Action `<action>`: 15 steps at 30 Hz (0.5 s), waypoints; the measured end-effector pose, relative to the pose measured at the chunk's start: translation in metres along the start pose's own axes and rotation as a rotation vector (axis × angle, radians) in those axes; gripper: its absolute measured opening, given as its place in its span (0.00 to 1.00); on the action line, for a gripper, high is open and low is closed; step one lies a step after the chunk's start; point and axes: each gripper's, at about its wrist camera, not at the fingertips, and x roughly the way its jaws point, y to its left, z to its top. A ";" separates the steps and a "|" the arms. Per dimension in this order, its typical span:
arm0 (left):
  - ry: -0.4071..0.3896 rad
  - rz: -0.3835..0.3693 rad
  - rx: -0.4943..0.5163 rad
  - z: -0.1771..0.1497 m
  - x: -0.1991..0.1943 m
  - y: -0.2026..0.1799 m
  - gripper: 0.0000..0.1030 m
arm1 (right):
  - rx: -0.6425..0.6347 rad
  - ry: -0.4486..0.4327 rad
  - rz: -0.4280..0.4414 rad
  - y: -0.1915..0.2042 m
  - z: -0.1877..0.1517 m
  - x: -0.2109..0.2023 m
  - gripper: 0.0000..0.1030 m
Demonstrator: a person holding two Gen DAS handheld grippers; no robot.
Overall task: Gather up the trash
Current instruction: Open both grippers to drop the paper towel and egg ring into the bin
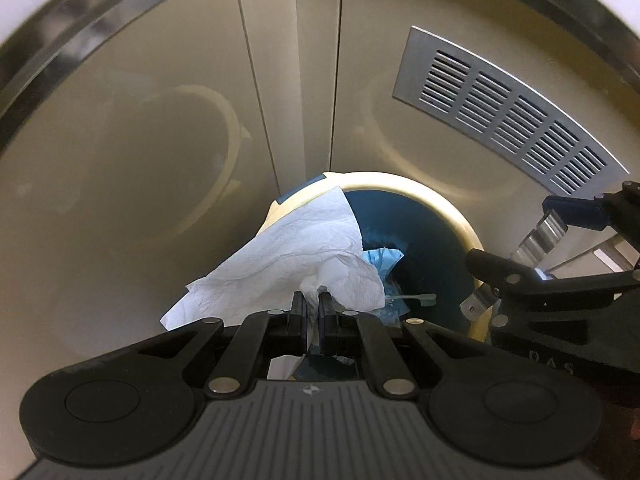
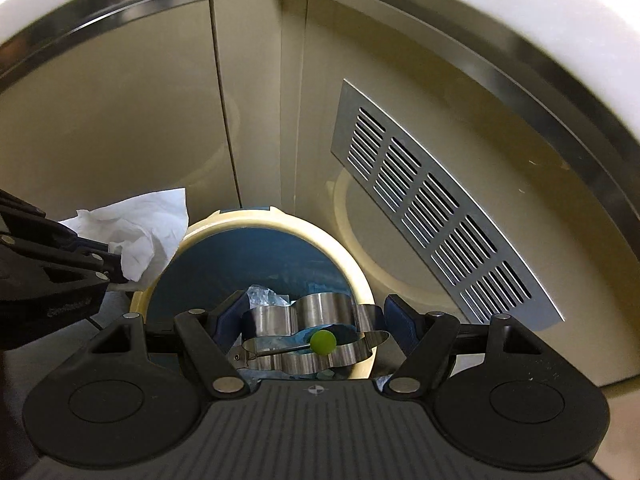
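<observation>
Both tools hang over the bin, each carrying one piece of trash.

The left tool (image 1: 313,304) is clenched on a crumpled white paper napkin (image 1: 288,256), its loose sheet draping over the near-left rim of the bin (image 1: 452,212). The right tool (image 2: 310,320) grasps a shiny flower-shaped metal ring (image 2: 316,320) with a green-knobbed pin (image 2: 323,342) across it, the jaws standing wide because the ring is wide. Both point steeply down into the opening, seemingly so that each piece falls inside once let go. The bin is round, cream-rimmed and blue inside, standing against beige cabinet doors, with a slotted metal vent (image 2: 432,216) to its right. It already holds crumpled clear plastic (image 2: 264,296), a pale blue wrapper (image 1: 380,260) and a thin stick-like item I cannot name.
</observation>
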 end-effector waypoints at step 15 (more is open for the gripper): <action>0.096 -0.006 0.050 0.007 0.048 -0.008 0.05 | -0.008 0.072 -0.004 0.002 0.001 0.026 0.74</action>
